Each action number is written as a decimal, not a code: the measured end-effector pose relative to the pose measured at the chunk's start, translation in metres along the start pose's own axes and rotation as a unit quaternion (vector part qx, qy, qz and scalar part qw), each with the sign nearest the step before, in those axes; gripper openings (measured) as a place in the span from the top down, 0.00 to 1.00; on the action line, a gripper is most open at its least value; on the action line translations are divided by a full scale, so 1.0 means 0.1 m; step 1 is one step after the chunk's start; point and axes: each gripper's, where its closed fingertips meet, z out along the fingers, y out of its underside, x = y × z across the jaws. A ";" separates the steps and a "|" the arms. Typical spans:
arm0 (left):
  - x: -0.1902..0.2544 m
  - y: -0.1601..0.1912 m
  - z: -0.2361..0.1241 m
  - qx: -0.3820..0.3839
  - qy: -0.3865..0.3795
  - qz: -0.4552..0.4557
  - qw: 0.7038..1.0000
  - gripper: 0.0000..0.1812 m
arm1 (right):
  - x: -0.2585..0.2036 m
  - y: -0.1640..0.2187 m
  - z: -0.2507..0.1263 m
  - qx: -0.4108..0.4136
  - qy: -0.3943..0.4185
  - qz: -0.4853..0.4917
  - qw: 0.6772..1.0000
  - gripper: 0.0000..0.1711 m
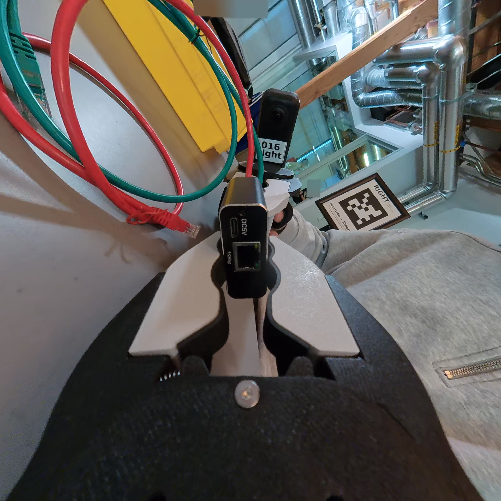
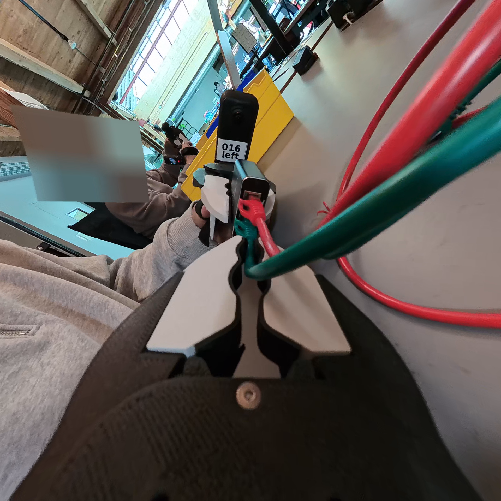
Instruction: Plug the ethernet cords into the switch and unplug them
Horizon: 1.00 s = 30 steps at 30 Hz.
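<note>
Above a pale grey counter, two handheld grippers face each other. The left gripper has its jaws closed on a small black switch, holding it by its sides, raised off the counter. The end of the switch facing this gripper's camera shows one empty network socket and a small power port.

On the far end of the switch, seen from the right wrist view, a red ethernet cord and a green ethernet cord are both plugged in, side by side. The right gripper has its jaws closed on the green cord just behind the green plug, where the cord bends sharply away to the right.

Both cords loop loosely across the counter. The red cord's other plug lies free on the counter just left of the switch. A green plug, probably the green cord's other end, lies at the far left. A yellow bin sits farther back.

Since both cords are seated, this looks like the unplugging stage, starting with the green one. The next move probably calls for pressing the plug's release tab, which is not clearly visible here, then pulling straight back while the left gripper holds the switch steady. Pulling on the cord alone risks straining it.
</note>
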 end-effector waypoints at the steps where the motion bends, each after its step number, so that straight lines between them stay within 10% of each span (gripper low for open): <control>1: 0.00 0.00 0.00 0.000 0.000 0.001 1.000 0.87 | 0.00 0.00 0.00 0.000 0.000 0.001 1.000 0.97; 10: 0.10 0.01 0.03 -0.008 0.041 0.003 0.999 0.85 | -0.09 -0.04 0.06 -0.009 -0.037 -0.005 0.999 0.97; 17: 0.12 -0.13 -0.04 0.036 0.050 0.001 0.998 0.64 | -0.19 0.16 0.02 -0.096 -0.034 -0.109 0.989 0.97; 30: 0.14 0.28 0.10 -0.099 0.030 0.037 0.994 0.86 | -0.40 0.17 -0.05 -0.108 -0.094 -0.146 0.979 0.96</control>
